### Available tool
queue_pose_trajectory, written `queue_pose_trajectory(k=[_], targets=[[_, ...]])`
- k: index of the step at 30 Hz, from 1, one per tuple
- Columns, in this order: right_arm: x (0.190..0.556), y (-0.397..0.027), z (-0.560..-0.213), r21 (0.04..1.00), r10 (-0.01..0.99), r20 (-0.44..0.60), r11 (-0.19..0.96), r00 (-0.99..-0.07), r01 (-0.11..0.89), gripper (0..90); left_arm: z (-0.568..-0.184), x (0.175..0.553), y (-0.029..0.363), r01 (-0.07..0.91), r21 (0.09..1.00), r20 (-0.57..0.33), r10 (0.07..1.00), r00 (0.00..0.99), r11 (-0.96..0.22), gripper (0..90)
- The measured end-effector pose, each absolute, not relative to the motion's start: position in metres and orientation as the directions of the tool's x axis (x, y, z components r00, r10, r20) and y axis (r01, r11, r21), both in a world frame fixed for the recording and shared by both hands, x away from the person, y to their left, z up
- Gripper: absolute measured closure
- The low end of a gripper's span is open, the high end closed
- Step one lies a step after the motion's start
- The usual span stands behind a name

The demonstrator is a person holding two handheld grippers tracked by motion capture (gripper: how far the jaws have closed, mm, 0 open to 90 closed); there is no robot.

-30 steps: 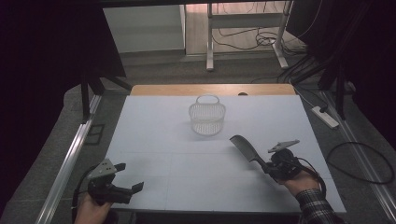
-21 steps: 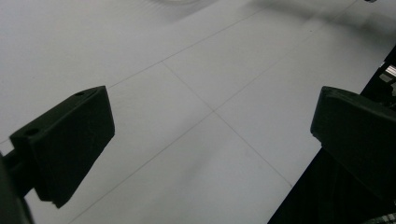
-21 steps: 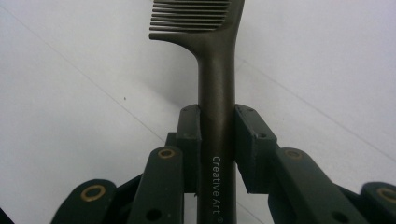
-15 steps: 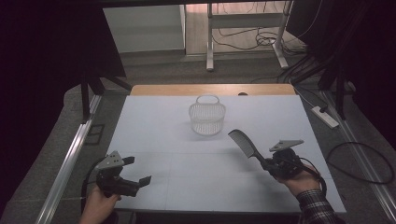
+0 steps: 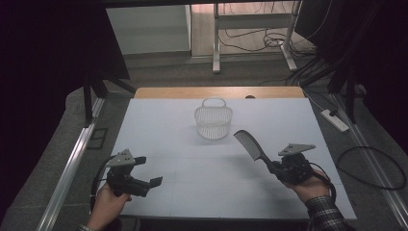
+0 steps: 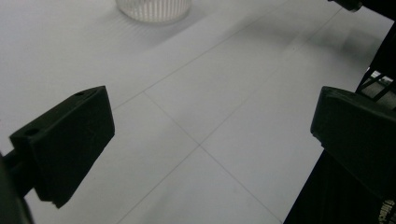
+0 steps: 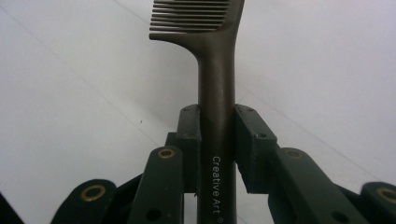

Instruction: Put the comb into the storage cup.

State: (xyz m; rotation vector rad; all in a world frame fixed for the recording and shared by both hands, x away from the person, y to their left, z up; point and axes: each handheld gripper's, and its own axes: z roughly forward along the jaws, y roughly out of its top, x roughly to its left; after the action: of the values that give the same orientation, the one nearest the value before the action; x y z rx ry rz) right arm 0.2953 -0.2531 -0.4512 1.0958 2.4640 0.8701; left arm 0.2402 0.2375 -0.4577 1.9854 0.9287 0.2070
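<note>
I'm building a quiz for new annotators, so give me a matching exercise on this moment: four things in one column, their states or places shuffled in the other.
Things:
1. comb
2. basket
3. left gripper
4. right gripper

States:
A. open, holding nothing
B. standing on the table, apart from both grippers
C. shut on a handle
D. lifted, teeth end toward the basket

Pairs: 1-D, 2-B, 3-A, 4-C
</note>
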Motion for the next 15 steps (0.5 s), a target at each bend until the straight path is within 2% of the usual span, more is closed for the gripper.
queue_pose_trajectory(k=[15], targets=[[0.290,-0.250,-0.444,0.700,0.741,-0.031,0.494,-0.670,0.515,73.0,-0.448,0.255,0.226,0.505,0.810,-0.214,0.652,0.727,-0.298,0.0]])
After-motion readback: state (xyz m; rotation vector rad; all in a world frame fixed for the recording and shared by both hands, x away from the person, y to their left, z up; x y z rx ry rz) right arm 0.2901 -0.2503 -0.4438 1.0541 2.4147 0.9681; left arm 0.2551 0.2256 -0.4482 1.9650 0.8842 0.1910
